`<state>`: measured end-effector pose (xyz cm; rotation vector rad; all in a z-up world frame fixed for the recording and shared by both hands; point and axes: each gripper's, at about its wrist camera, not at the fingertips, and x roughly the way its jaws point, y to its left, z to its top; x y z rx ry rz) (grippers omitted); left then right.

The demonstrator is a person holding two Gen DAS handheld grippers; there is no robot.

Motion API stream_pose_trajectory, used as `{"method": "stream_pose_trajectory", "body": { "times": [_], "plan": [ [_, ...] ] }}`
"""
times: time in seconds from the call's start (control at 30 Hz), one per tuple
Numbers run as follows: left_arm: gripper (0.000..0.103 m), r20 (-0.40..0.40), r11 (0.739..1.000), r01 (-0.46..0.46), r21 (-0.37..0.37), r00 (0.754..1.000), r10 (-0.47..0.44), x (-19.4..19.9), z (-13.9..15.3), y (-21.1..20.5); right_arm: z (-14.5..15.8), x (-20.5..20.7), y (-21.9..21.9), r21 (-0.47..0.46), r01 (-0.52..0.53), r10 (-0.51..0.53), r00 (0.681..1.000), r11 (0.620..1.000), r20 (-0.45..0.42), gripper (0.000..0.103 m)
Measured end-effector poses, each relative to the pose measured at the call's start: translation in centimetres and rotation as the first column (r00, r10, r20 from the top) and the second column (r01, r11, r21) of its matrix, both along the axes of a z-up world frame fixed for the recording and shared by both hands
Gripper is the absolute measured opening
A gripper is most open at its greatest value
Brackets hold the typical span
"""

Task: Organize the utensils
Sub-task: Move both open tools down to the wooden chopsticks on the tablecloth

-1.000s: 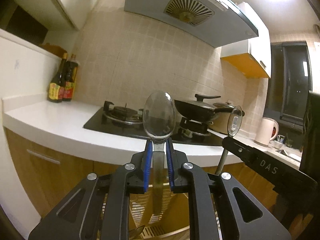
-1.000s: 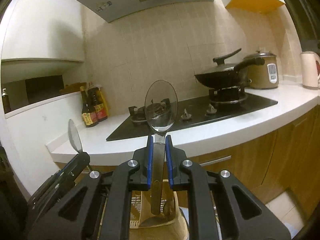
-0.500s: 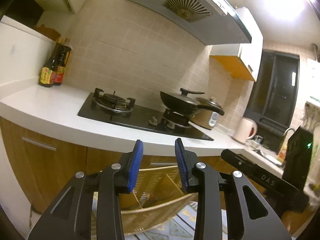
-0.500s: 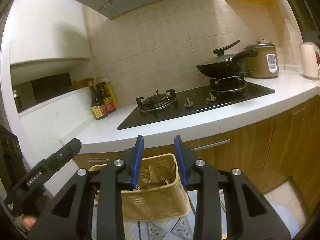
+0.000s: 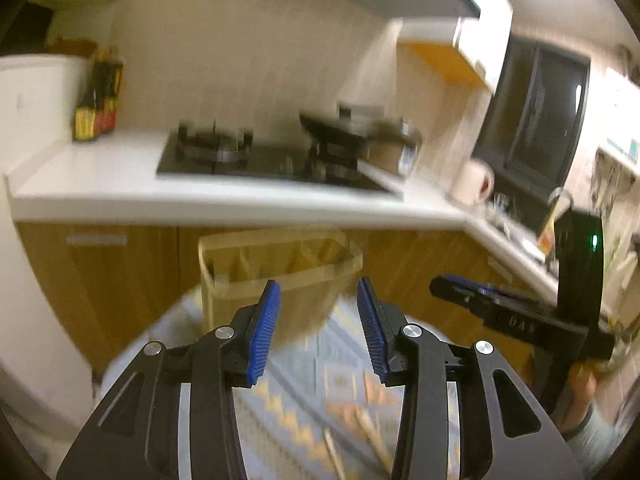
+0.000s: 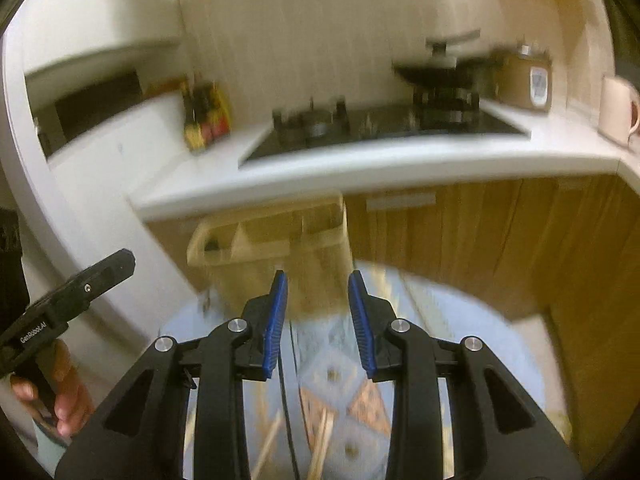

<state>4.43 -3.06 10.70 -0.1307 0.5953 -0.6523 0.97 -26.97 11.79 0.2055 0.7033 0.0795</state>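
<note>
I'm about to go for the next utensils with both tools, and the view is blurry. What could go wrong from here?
1. The chopsticks lie loosely crossed on the patterned mat; a pinch may catch one stick or nudge the others.
2. The left tool and right tool both hang open over the same spot, so they might collide.
3. The caddy stands just beyond; a forward reach could knock it.

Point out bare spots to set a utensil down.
Free: the white counter between the sauce bottles and the stove; the patterned cloth right of the basket. Crowded: near the chopsticks below the right gripper.
</note>
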Motion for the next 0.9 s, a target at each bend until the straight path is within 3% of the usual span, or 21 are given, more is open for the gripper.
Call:
{"method": "stream_pose_trajectory", "body": {
  "times": [0.13,0.2,0.33,0.43,0.6,0.67,0.7,0.9],
  "plan": [
    [0.038,-0.137,0.995,0.036,0.094,0.99,-0.023,-0.9,-3.7,-0.6,-3.5,-0.8,0.7,-0.015,-0.048,0.045,0.983,0.999,-0.179,0.029],
    [0.037,-0.181,0.991,0.009,0.13,0.983,0.015,-1.5,-6.0,-0.6,-5.3,-1.2,1.1,-0.023,-0.073,0.065,0.965,0.997,-0.253,0.029],
    [0.037,-0.339,0.988,0.07,0.141,0.941,-0.019,-2.3,-10.5,-1.2,-9.8,-1.7,1.8,0.034,-0.12,0.123,0.898,0.992,-0.423,0.029],
    [0.037,-0.391,0.978,0.109,0.179,0.92,-0.031,-3.1,-12.7,-2.1,-12.5,-1.7,2.4,0.085,-0.141,0.165,0.838,0.986,-0.52,0.028],
    [0.036,-0.412,0.952,0.162,0.259,0.91,-0.043,-4.5,-14.9,-4.1,-14.4,-1.5,2.8,0.092,-0.137,0.165,0.807,0.986,-0.567,0.028],
    [0.031,-0.408,0.942,0.163,0.294,0.912,-0.03,-4.6,-15.5,-4.7,-14.8,-1.5,2.9,0.097,-0.133,0.165,0.805,0.986,-0.57,0.026],
    [0.022,-0.412,0.938,0.162,0.305,0.911,-0.024,-4.6,-15.8,-4.8,-15.0,-1.5,2.9,0.092,-0.13,0.159,0.805,0.987,-0.572,0.023],
    [0.02,-0.434,0.936,0.171,0.307,0.901,-0.022,-4.5,-16.6,-4.9,-15.7,-1.5,2.7,0.077,-0.12,0.142,0.8,0.99,-0.583,0.016]
  ]
}}
